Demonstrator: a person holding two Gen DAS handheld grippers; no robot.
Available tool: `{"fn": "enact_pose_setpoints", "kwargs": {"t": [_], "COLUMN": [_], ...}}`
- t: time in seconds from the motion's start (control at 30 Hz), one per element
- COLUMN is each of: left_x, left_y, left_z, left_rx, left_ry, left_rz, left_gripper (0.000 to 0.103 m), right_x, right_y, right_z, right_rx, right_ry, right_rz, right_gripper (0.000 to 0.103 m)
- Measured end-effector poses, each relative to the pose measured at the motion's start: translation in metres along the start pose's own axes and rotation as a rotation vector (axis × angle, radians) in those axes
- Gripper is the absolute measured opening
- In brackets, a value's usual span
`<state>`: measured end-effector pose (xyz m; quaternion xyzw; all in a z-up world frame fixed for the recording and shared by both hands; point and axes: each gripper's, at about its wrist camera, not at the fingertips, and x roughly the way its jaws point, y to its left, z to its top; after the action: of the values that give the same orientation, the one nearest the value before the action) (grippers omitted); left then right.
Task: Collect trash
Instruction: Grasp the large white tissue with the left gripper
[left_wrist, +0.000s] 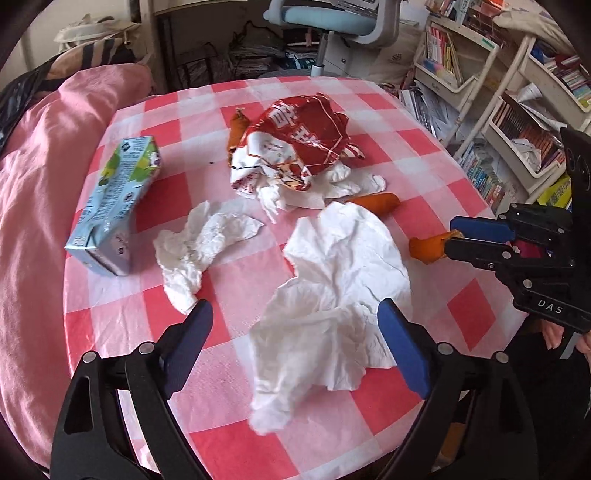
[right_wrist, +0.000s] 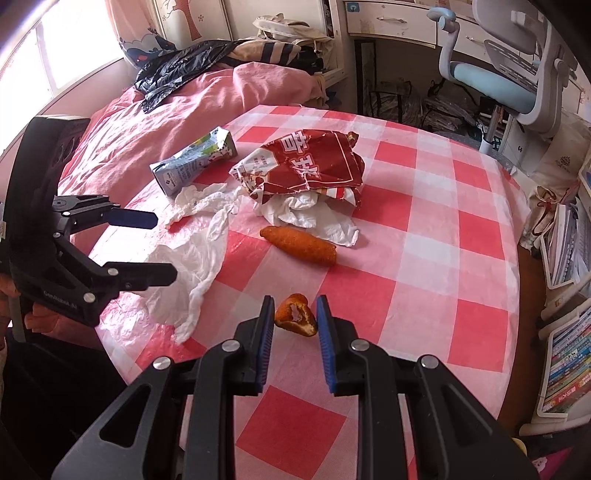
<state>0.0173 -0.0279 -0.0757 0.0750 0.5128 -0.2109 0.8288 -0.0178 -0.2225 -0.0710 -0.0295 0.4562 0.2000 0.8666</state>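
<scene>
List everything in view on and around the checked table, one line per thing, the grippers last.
milk carton: one, pale blue and green, lying at the table's edge beside the pink bedding
snack wrapper: one, red and white, crumpled, middle of the table
tissues: several crumpled white sheets, below and in front of the wrapper
fried rolls: two orange whole ones, one beside the wrapper, one behind it
bitten piece: one, orange, between the right gripper's fingers
table: one, pink-and-white checked cloth
desk chair: one, pale blue, behind the table
left gripper: open above a tissue
right gripper: closed on the bitten piece
</scene>
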Motion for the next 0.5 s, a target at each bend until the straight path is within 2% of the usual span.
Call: {"fn": "enact_pose_setpoints", "kwargs": {"t": [0.13,0.27,0.37,0.43,0.5], "left_x": [0.009,0.011,0.004,0.007,0.017], "left_y": [-0.014,-0.018,-0.005,0.003,0.002], "left_z": [0.003,0.002,0.004,0.004,0.002], "left_rx": [0.034,0.078,0.035,0.005,0.025], "left_ry": [0.01,0.016,-0.004,0.015,0.051], "left_rz": [-0.016,0.063,0.049,0.038,0.051], "left_gripper": [0.087,0.087,0.087,0.088,0.088], "right_x": [0.006,0.01,0.013,0.015,0.017], "right_y": [-0.003,-0.004,-0.003,-0.002,-0.001], "right_z": [-0.003,-0.006,-0.007,-0.008,-0.009], "right_rx": [0.001,0.001,-0.007,-0.009,-0.014], "right_ry": [0.033,0.062,0.078,0.094,0.103], "right_rz": [-0.024,-0.031,-0.032,-0.031,-0.035], "right_gripper": [0.024,0.024,0.025,0.025,0.025]}}
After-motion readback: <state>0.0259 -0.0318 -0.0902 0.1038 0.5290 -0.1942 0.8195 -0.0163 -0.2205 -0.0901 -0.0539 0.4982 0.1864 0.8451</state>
